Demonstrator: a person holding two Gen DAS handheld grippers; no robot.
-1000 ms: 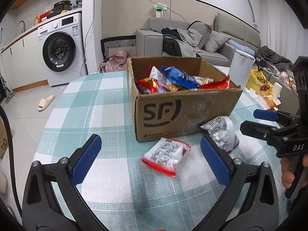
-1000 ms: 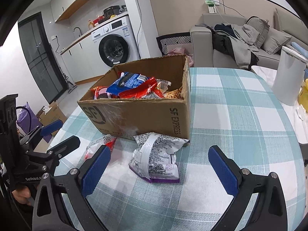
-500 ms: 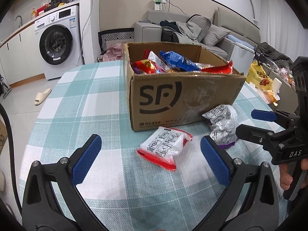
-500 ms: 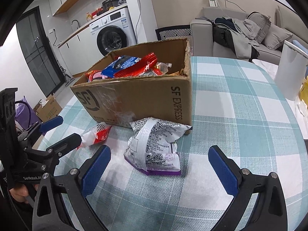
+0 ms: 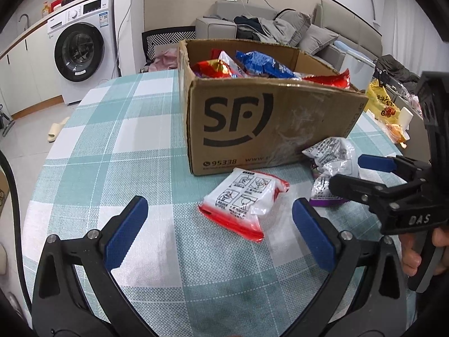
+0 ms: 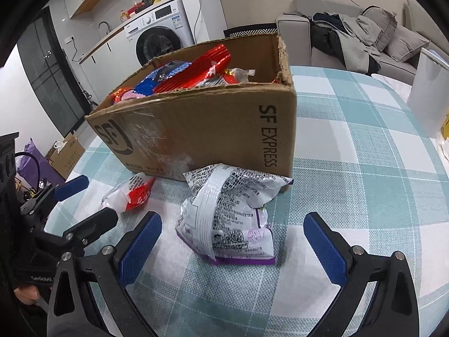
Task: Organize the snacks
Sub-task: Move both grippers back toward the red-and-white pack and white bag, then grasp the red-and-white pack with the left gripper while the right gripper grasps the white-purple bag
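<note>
A cardboard SF box [image 5: 269, 123] full of snack packs stands on the checked tablecloth; it also shows in the right wrist view [image 6: 213, 129]. A white-and-red pack [image 5: 242, 202] lies in front of it, just ahead of my open, empty left gripper [image 5: 220, 233]. A silver-and-purple pack [image 6: 233, 221] lies by the box corner, between the open jaws of my empty right gripper [image 6: 234, 248]. The same pack shows in the left wrist view [image 5: 332, 168]. The white-and-red pack also shows in the right wrist view [image 6: 130, 193].
The round table has a teal checked cloth [image 5: 112, 140]. A white bin [image 6: 429, 98] stands at the table's right edge. A yellow bag [image 5: 383, 106] lies beyond the box. A washing machine [image 5: 81, 53] and a sofa [image 5: 280, 31] stand behind.
Both grippers have lowered and moved closer to the table and the packs. The right gripper now brackets the silver-and-purple pack. Both stay open.
</note>
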